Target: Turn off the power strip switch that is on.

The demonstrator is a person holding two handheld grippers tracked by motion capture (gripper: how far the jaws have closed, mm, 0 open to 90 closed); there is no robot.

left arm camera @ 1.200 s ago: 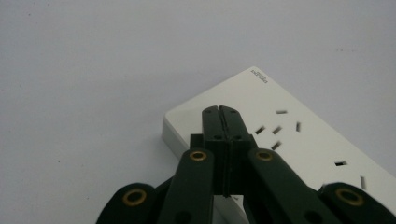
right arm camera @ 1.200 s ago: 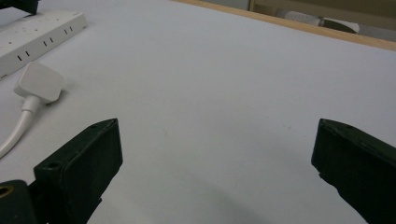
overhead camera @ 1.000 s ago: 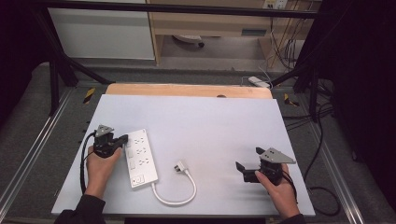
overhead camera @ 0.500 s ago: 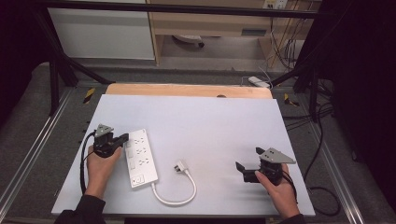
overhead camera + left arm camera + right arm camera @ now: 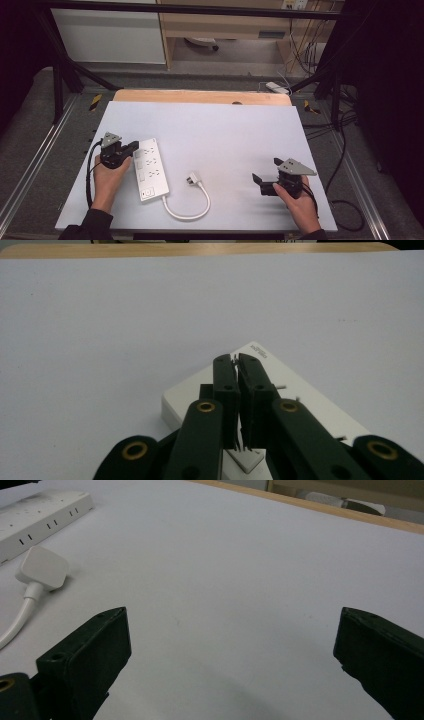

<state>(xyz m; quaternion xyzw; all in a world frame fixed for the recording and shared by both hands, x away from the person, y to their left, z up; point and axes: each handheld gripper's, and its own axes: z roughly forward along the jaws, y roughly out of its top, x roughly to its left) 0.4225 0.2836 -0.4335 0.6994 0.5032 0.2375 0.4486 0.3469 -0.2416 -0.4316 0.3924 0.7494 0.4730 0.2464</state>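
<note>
A white power strip (image 5: pixel 150 170) is seen in the lower left of the high view, lying flat on the pale table (image 5: pixel 215 125) with its long side running roughly up and down the frame. Its white cord (image 5: pixel 187 212) leaves the near end, loops along the bottom and ends in a white plug (image 5: pixel 193 178) lying near the middle of the frame, apart from the strip.

The left gripper (image 5: pixel 131 148) is held just at the strip's upper left edge. In the left gripper view its jaws are pressed together with nothing visibly clamped between them, and the gripper (image 5: pixel 237 365) hangs over a corner of the strip (image 5: pixel 305 405); whether the strip is touched cannot be told. The right gripper (image 5: pixel 257 181) is placed at the lower right of the high view, well apart from strip and plug. In the right gripper view its jaws are spread wide with bare table between them, and the plug (image 5: pixel 44 567) is seen in the upper left, with the strip (image 5: pixel 42 520) beyond it.

The strip is judged to be stiff, fairly light and smooth-sided, so it is likely to slide on the table if pushed and to slip in a shallow pinch. It would best be taken across its narrow width, near the middle, with the jaws on the two long edges. The cord is judged soft and springy and would trail and tug. The plug is small and hard, and its body, not the cord, should be gripped.
</note>
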